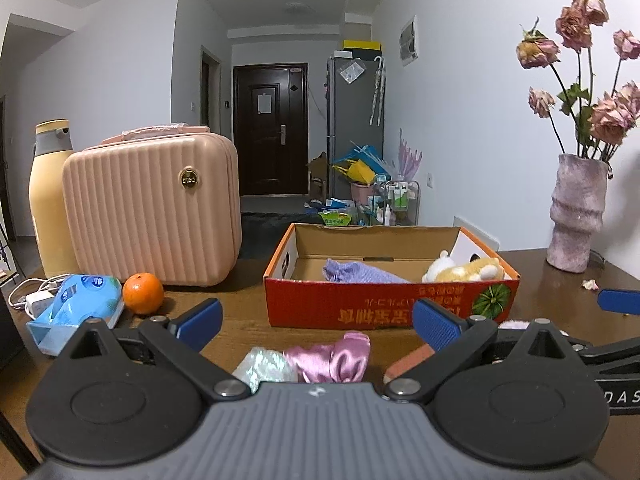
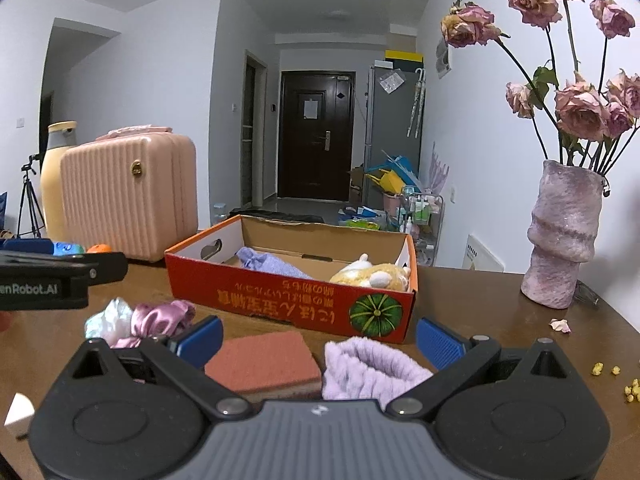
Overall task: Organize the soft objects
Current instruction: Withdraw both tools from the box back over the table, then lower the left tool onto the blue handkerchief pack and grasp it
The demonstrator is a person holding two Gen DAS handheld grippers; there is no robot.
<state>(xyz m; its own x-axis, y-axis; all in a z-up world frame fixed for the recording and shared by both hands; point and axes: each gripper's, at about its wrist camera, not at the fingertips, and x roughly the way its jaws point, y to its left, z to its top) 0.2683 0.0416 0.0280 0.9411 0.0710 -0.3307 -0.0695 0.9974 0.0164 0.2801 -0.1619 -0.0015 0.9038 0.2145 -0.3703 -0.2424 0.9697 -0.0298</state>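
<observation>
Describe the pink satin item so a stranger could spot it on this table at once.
Find the orange cardboard box with the green squash printed on it. On the table just before its front left corner lies the pink satin scrunchie. It is glossy and gathered, unlike the pale iridescent scrunchie touching it and the flat reddish sponge nearby.

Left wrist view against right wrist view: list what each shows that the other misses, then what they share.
Only the left wrist view shows the white charger and cable and the whole blue tissue pack beside a fully visible orange. Only the right wrist view shows the tripod, the yellow crumbs and the whole lilac fluffy cloth. Both show the red cardboard box holding a plush toy, the pink satin scrunchie, the sponge, the pink case and the vase.
</observation>
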